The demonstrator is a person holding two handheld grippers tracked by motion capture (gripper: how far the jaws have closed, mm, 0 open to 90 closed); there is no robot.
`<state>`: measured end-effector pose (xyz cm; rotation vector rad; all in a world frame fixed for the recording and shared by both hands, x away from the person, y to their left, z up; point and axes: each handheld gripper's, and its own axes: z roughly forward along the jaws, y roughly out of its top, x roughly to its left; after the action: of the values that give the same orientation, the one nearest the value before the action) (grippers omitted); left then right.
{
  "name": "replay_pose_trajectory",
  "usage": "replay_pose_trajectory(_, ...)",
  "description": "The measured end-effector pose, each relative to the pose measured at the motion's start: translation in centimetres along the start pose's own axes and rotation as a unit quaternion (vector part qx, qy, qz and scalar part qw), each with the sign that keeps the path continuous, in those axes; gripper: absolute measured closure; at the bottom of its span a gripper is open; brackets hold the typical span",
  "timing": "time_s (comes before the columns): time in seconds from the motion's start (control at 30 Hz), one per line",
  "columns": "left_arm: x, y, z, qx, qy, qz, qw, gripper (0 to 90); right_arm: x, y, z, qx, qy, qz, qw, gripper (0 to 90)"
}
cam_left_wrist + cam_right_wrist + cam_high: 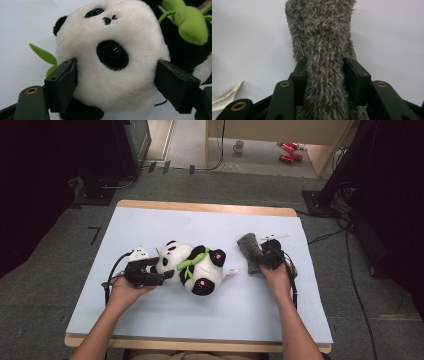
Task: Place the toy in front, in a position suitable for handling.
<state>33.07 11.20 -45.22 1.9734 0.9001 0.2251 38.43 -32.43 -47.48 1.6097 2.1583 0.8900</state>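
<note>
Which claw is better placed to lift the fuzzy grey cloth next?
Right claw: its jaws already pinch the fuzzy grey cloth. Left claw is busy straddling the black-and-white plush panda's head.

Your left forearm comes in from the lower left, and your left hand (122, 292) holds the black two-jaw left gripper (161, 276) level, pointing right, its jaws spread wide. Your right forearm runs straight up from the bottom edge; your right hand (276, 277) holds the black right gripper (263, 258) pointing forward, jaws drawn close together.
</note>
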Motion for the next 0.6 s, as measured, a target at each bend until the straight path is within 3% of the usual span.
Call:
replay_pose_trajectory(0.3, 0.1, -0.1, 0.0, -0.007, -0.003, -0.005, 1.0000, 21.6, -0.2, 0.2, 0.0, 0.013, 0.015, 0.013, 0.9997, 72.1)
replay_pose_trajectory(0.43, 0.0, -0.1, 0.0, -0.005, 0.000, -0.006, 1.0000, 24.7, -0.3, 0.5, -0.7, 0.013, 0.026, 0.034, 0.9990, 73.3)
replay_pose_trajectory(0.6, -0.1, -0.1, -0.1, -0.005, 0.003, -0.006, 1.0000, 24.7, 0.1, 1.0, -2.4, -0.012, 0.044, 0.046, 0.9979, 73.8)
